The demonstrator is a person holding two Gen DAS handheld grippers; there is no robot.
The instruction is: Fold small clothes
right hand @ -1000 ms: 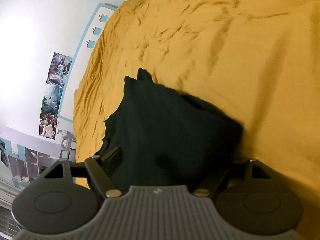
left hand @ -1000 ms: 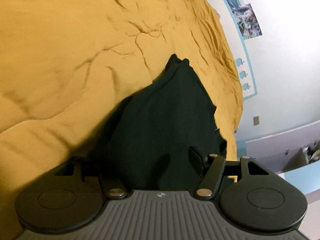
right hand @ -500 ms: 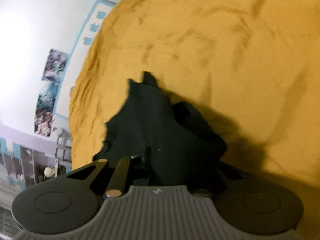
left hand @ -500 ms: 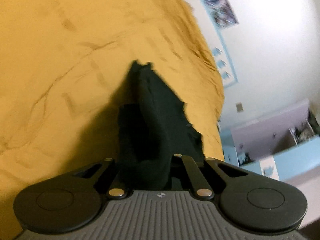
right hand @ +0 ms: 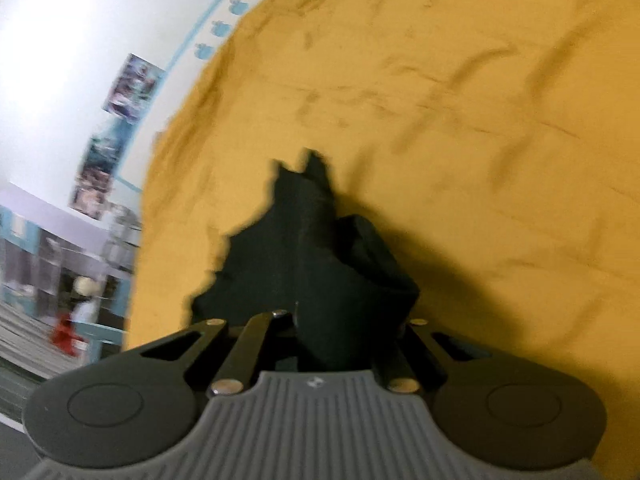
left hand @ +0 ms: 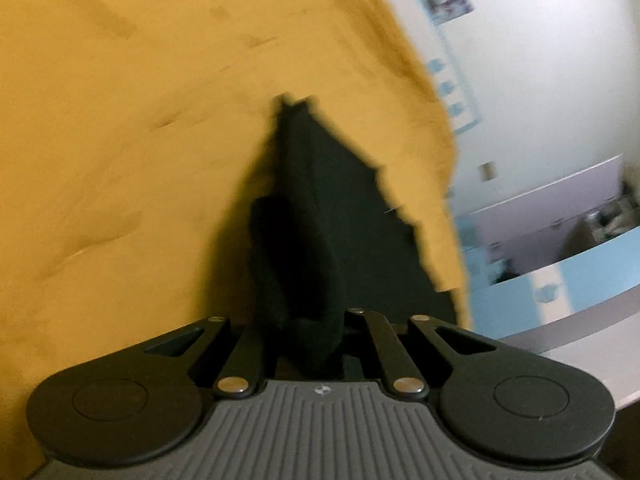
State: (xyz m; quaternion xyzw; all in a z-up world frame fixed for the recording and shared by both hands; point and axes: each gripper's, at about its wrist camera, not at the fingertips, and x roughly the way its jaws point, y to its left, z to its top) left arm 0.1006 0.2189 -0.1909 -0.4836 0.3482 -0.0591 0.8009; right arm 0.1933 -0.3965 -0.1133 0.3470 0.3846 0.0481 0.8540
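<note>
A small dark green garment (left hand: pixel 320 216) hangs over the mustard-yellow bedspread (left hand: pixel 120 140), bunched and stretched between both grippers. My left gripper (left hand: pixel 308 340) is shut on one edge of it; the fingertips are buried in the cloth. In the right wrist view the same garment (right hand: pixel 312 264) runs away from my right gripper (right hand: pixel 332 344), which is shut on another edge, with a fold bulging to the right. Both views are blurred.
The yellow bedspread (right hand: pixel 460 120) fills most of both views. A white wall with posters (right hand: pixel 128 84) and a blue-trimmed panel lies beyond the bed's edge. Blue and lilac furniture (left hand: pixel 560 264) stands past the bed.
Both grippers closed on the garment's edges and lifted it off the bed. The cloth went from lying spread out to being bunched and pulled up between them.
</note>
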